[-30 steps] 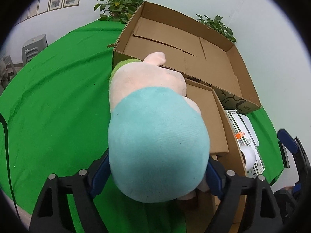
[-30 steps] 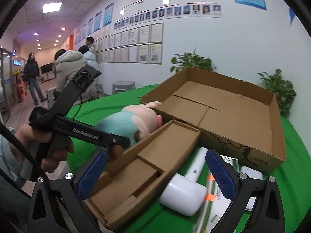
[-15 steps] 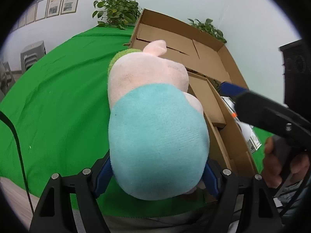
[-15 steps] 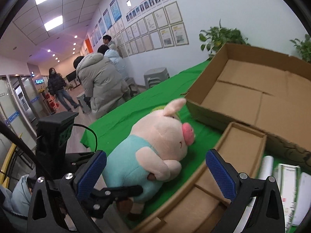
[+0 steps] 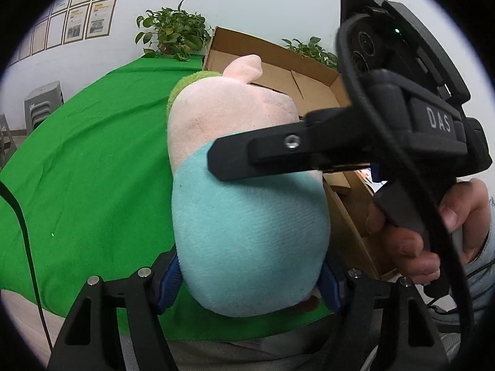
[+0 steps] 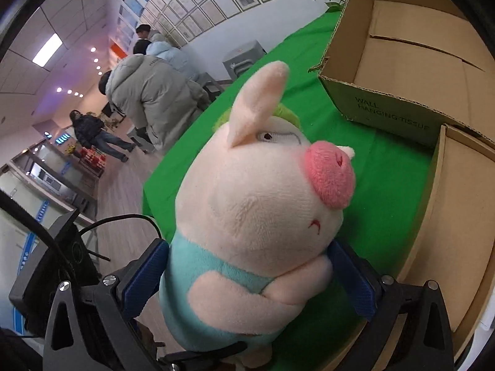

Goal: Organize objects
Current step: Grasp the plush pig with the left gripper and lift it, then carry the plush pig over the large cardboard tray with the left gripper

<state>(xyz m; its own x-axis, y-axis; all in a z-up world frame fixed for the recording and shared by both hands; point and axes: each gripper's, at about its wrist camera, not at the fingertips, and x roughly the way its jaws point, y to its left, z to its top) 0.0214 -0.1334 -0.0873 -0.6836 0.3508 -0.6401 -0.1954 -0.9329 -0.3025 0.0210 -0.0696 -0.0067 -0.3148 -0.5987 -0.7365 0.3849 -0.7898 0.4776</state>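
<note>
Plush pig (image 5: 247, 204) sits between both grippers at the near edge of the green tablecloth (image 5: 92, 160), its teal body low and its pink head tipped toward the large cardboard box (image 5: 278, 61). The left gripper (image 5: 247, 281) pinches the toy's teal lower body, its blue pads (image 5: 168, 281) pressed into the fabric on both sides. The right gripper (image 6: 247, 275) comes in from the side, level with the toy's middle; its blue pads (image 6: 145, 269) stand on either side of the toy at arm height, one against the teal back and the other against the pink arm, the fingers closed in around the plush without a visible gap.

In the left wrist view the right gripper's black body (image 5: 386, 136) crosses in front of the pig's head, held roughly horizontal, and the person's right hand (image 5: 433, 232) wraps its handle with the fingers curled around the grip. A black cable (image 5: 402, 160) loops across that tool.

The pig's snout (image 6: 329, 176) faces the smaller open carton (image 6: 464, 216), which lies just beside the toy; the large box marked "WALL HANGING TISSUE" stands beyond it.
</note>
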